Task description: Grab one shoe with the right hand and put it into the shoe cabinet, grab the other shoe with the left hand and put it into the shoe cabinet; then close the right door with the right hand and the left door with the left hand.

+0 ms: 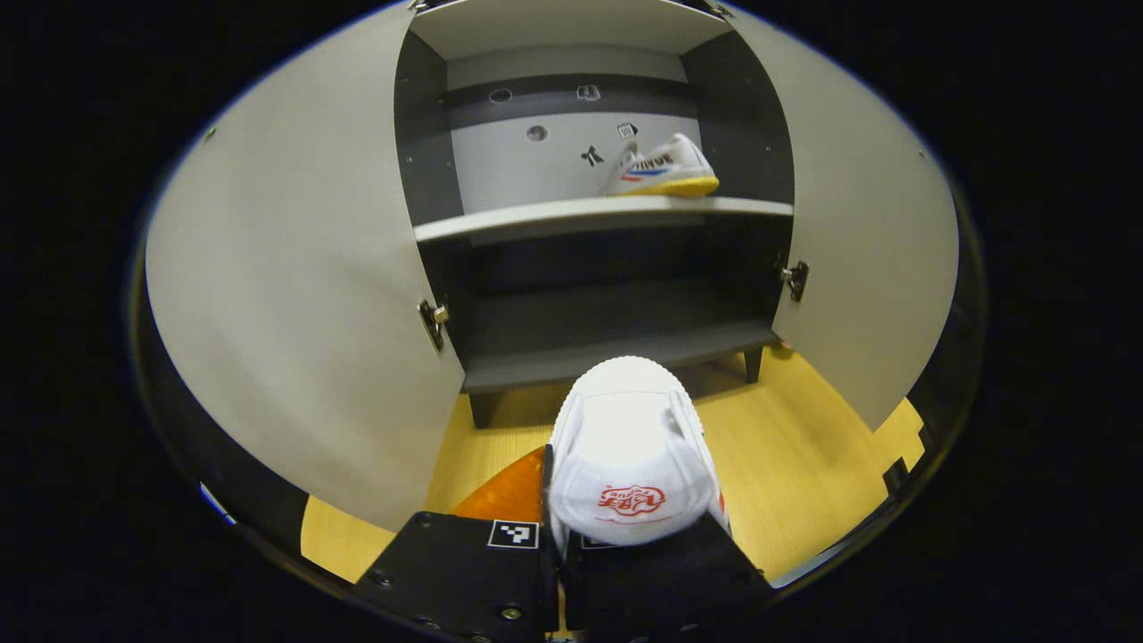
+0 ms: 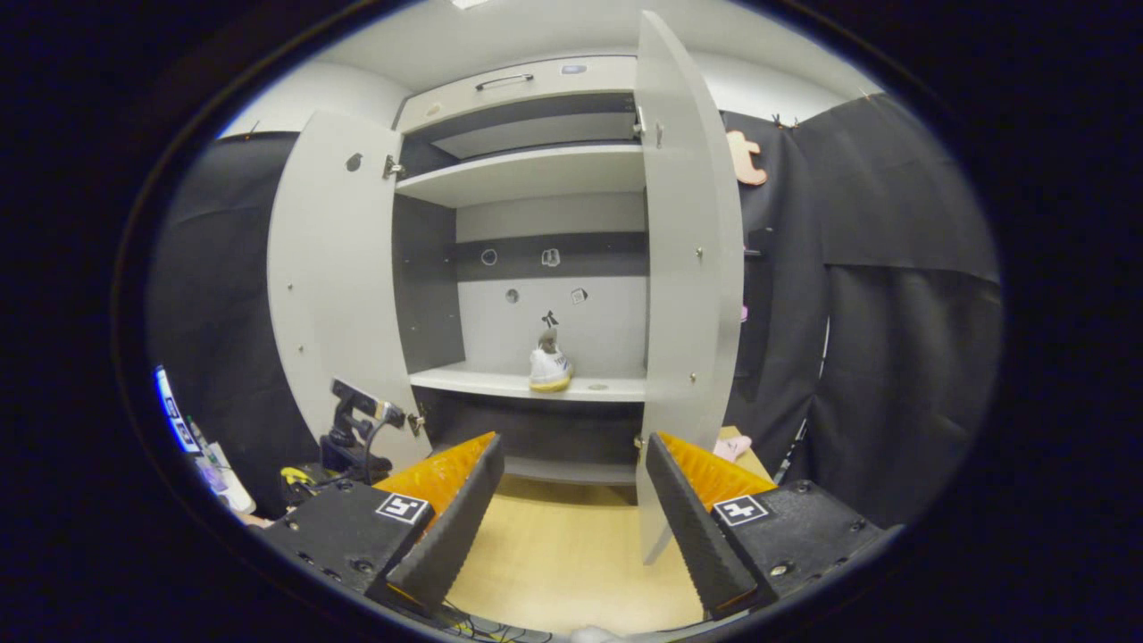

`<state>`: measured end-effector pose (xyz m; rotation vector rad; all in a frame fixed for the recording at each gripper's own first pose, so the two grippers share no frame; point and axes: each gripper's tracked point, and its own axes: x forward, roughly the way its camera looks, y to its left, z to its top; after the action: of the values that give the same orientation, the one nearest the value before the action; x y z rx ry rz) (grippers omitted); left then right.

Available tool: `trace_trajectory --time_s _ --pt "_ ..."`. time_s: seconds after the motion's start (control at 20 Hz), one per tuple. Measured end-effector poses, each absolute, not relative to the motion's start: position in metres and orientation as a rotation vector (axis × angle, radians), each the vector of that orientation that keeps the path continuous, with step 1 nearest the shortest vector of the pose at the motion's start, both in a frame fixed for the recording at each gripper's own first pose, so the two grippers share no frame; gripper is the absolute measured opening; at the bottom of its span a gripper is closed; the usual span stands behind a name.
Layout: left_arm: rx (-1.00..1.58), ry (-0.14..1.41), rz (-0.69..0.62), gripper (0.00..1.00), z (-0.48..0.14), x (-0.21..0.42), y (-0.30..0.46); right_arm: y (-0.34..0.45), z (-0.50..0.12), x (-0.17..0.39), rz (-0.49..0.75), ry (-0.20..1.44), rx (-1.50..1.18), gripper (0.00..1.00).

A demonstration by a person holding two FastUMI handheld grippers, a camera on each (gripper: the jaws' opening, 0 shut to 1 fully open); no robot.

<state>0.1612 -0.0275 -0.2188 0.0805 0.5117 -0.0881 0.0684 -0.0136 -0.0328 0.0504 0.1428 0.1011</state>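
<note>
While one shoe (image 1: 665,168) already sits on the middle shelf (image 1: 571,214) of the shoe cabinet (image 1: 589,54), you hold the second shoe (image 1: 629,451) in your left gripper (image 1: 561,500), just in front of the cabinet's open bottom. Its fingers are closed on the heel end, so the shoe's long axis runs straight ahead, toe toward the cabinet. The shelved shoe lies toward the shelf's right end; seen from the left gripper view it rests side-on, its long axis along the shelf, while its toe direction is hard to tell.

Your right gripper (image 2: 571,500) stands wide open and empty, back from the cabinet, facing the edge of the right door (image 2: 688,268).

The risk from here is a grip at the heel alone: the toe may sag and catch the shelf edge as you lift, or the shoe may slip free. Swing wide and you could also knock the left door (image 1: 295,286).
</note>
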Motion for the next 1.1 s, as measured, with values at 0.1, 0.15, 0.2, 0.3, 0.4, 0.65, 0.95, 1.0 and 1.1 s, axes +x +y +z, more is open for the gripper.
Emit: trace_trajectory --time_s 0.1,0.15,0.2,0.3,0.4,0.65,0.95,1.0,1.1 --pt "0.080 0.459 -0.064 0.13 -0.177 0.172 -0.025 -0.008 -0.032 0.071 0.132 0.137 0.060 1.00" --pt "0.070 0.440 -0.046 0.13 -0.158 0.177 -0.023 -0.006 -0.032 0.073 0.144 0.135 0.055 1.00" --pt "0.060 0.411 -0.034 0.13 -0.136 0.183 -0.023 -0.003 -0.032 0.075 0.158 0.136 0.049 1.00" --pt "0.052 0.357 -0.014 0.13 -0.099 0.200 -0.021 0.009 -0.032 0.077 0.201 0.138 0.047 1.00" --pt "0.059 0.313 0.009 0.13 -0.070 0.218 -0.017 0.019 -0.032 0.079 0.237 0.141 0.040 1.00" --pt "0.049 0.226 0.044 0.12 -0.019 0.277 -0.021 0.044 -0.023 0.088 0.321 0.114 0.038 1.00" --pt "0.050 0.215 0.077 0.12 -0.011 0.361 -0.029 0.056 -0.026 0.100 0.373 0.129 -0.002 1.00" --pt "0.044 0.227 0.084 0.12 -0.016 0.375 -0.029 0.057 -0.025 0.101 0.381 0.130 -0.008 1.00" --pt "0.038 0.258 0.106 0.12 -0.030 0.397 -0.025 0.053 -0.023 0.104 0.382 0.126 -0.032 1.00"
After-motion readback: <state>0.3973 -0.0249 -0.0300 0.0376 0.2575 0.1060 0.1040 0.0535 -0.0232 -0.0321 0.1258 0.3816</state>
